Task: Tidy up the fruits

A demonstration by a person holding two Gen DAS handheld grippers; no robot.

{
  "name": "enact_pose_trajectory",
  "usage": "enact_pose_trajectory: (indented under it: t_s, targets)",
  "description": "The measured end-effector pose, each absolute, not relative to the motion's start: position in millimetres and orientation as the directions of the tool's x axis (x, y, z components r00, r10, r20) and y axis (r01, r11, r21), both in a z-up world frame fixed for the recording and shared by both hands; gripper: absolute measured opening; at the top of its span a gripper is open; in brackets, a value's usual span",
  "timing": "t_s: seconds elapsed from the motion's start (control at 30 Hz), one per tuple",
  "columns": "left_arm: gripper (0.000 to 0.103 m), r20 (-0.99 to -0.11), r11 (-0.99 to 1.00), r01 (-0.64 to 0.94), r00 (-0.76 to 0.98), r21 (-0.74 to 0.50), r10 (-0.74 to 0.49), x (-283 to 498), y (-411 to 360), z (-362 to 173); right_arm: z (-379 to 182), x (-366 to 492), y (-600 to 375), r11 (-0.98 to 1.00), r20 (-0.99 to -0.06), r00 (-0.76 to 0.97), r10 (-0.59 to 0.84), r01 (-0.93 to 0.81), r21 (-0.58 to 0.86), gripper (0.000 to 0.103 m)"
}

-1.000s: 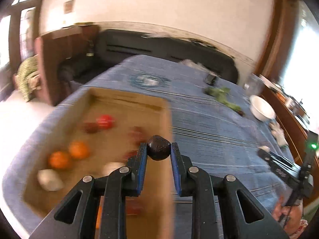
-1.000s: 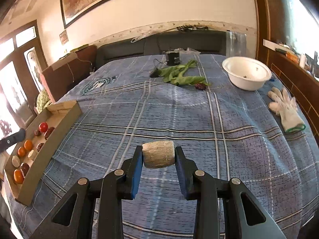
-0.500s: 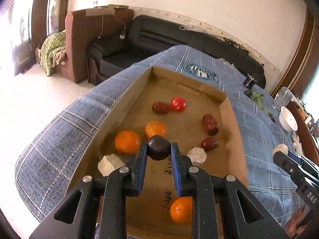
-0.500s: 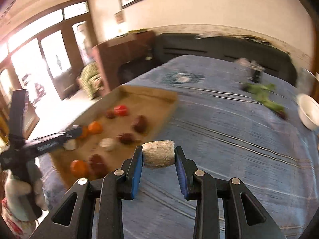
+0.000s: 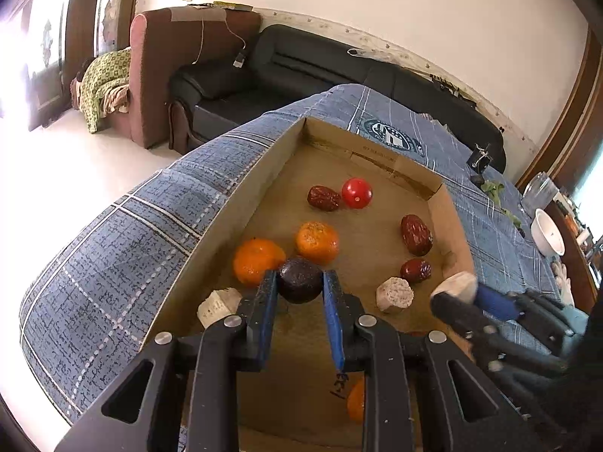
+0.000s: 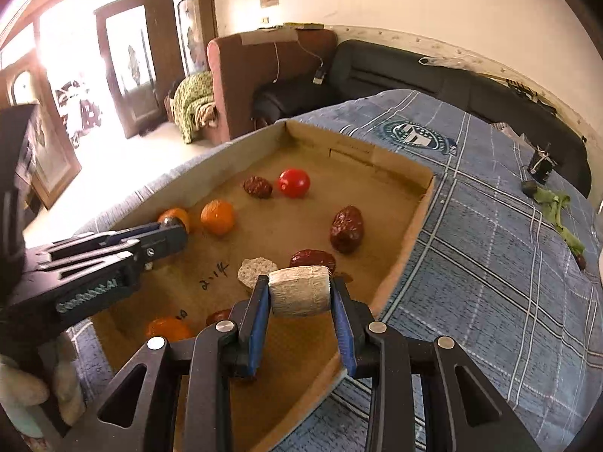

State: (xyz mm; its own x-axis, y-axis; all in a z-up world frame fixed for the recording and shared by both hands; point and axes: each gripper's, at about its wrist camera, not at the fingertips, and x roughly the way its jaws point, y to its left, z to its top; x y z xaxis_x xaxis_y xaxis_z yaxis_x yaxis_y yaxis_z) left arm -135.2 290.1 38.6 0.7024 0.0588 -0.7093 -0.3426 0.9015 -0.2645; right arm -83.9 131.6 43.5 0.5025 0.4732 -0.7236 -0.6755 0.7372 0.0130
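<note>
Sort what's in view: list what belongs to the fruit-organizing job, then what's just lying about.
Job:
left gripper holding dark round fruit
right gripper holding pale cut chunk
shallow cardboard tray
orange mandarins
red tomato

Lying about:
white bowl
green leafy stems

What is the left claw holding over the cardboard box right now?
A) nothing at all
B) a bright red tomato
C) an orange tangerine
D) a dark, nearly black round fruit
D: the left claw is shut on a dark round fruit above the cardboard box, while the red tomato and tangerines lie loose inside.
</note>
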Motion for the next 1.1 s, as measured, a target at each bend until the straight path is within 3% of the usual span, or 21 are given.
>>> enact_pose_trajectory:
  t_s: [0.2, 0.37, 0.53, 0.77, 0.9, 1.1]
  targets:
    - [0.043, -0.684, 0.903, -0.349, 0.724, -0.251, 0.089, -144, 291, 51, 39, -82, 134, 0.737, -0.725, 0.51, 0.463, -0.676, -0.005, 0.036]
    - [0.052, -0.662, 0.903, -0.346, 0.744, -0.256, 0.097, -149, 289, 63, 46, -83, 130, 0.748, -0.702, 0.539, 0.466, -0.664, -0.013, 0.061]
    - [0.054, -0.654, 0.914, -0.335, 0.748, -0.229, 0.11, -153, 281, 72, 65, -87, 110, 0.775, -0.671, 0.579, 0.464, -0.632, -0.009, 0.068]
    - [0.065, -0.627, 0.942, -0.305, 0.763, -0.14, 0.154, -156, 251, 83, 86, -103, 53, 0.857, -0.629, 0.662, 0.407, -0.515, 0.013, 0.08]
    - [0.074, -0.613, 0.962, -0.262, 0.774, -0.08, 0.16, -157, 224, 88, 89, -112, 24, 0.891, -0.614, 0.685, 0.393, -0.448, 0.07, 0.084]
    - [0.08, -0.592, 0.971, -0.24, 0.781, 0.01, 0.199, -159, 192, 96, 85, -124, 4, 0.914, -0.613, 0.701, 0.365, -0.396, 0.091, 0.085]
